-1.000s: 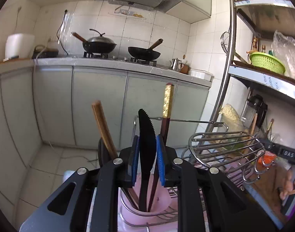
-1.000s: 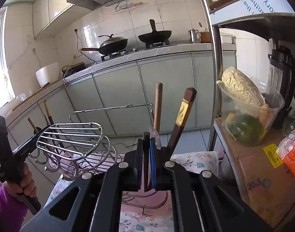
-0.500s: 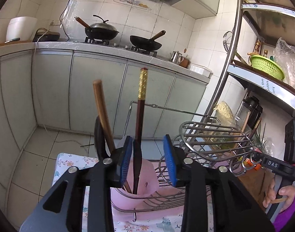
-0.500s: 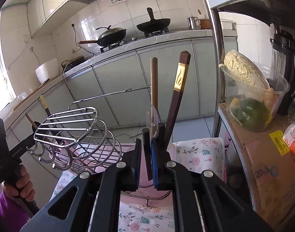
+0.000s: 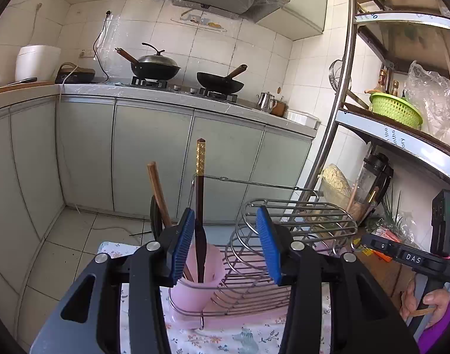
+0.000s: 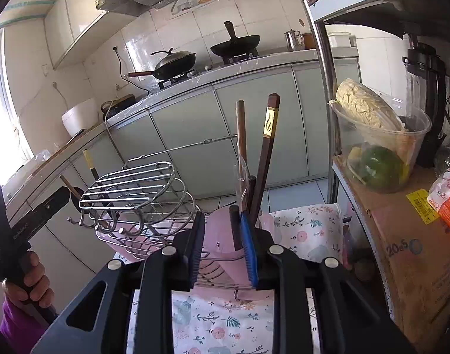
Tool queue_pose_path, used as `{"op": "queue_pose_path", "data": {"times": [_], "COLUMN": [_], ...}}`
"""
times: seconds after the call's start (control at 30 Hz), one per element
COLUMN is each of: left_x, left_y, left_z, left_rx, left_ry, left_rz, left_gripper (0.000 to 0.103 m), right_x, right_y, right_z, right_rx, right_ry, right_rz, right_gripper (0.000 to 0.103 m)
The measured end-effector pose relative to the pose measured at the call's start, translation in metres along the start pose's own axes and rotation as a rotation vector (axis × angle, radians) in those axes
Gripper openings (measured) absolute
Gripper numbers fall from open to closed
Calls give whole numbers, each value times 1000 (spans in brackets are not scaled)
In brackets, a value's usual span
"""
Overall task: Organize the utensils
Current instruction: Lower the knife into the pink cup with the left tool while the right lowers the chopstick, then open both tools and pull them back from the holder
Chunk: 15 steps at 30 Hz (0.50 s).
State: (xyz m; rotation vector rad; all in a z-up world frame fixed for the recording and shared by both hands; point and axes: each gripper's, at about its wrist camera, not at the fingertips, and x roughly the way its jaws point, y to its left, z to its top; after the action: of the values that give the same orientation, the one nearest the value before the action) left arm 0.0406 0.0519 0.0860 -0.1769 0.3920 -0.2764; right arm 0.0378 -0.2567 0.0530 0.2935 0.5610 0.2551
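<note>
- While both sets of jaws are opening with nothing clamped, we risk the left gripper (image 5: 225,247) nudging the dark chopstick (image 5: 200,206) — it stands in the pink cup (image 5: 195,292), lower centre.
- We could tip the right-hand cup (image 6: 225,242) — the right gripper (image 6: 222,244) straddles it, one pad beside a dark handle (image 6: 235,227).

White-tiled wall (image 5: 171,44) above grey-green cabinets (image 5: 148,159).

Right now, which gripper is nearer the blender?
Right. Right gripper, jaws opening around a dark handle, is at the rack end beside the blender; left gripper, jaws opening around a black utensil, is at the far end.
</note>
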Motion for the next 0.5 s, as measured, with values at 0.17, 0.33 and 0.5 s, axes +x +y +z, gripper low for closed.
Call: {"op": "queue_pose_path", "data": {"times": [0.17, 0.33, 0.5], "left_x": [-15, -23, -23], "left_y": [-7, -13, -20], "left_z": [-10, -25, -44], "left_rx": [3, 4, 0], "left_ry": [9, 49, 100], "left_rz": [18, 37, 41], "left_gripper": [45, 45, 45], "right_x": [-16, -27, -29], "right_y": [3, 18, 36], "right_z": [-10, -23, -39], "right_rx": [10, -23, -83], "right_ry": [-19, -23, -13], "right_rz": [20, 28, 18], "right_gripper": [38, 39, 39]}}
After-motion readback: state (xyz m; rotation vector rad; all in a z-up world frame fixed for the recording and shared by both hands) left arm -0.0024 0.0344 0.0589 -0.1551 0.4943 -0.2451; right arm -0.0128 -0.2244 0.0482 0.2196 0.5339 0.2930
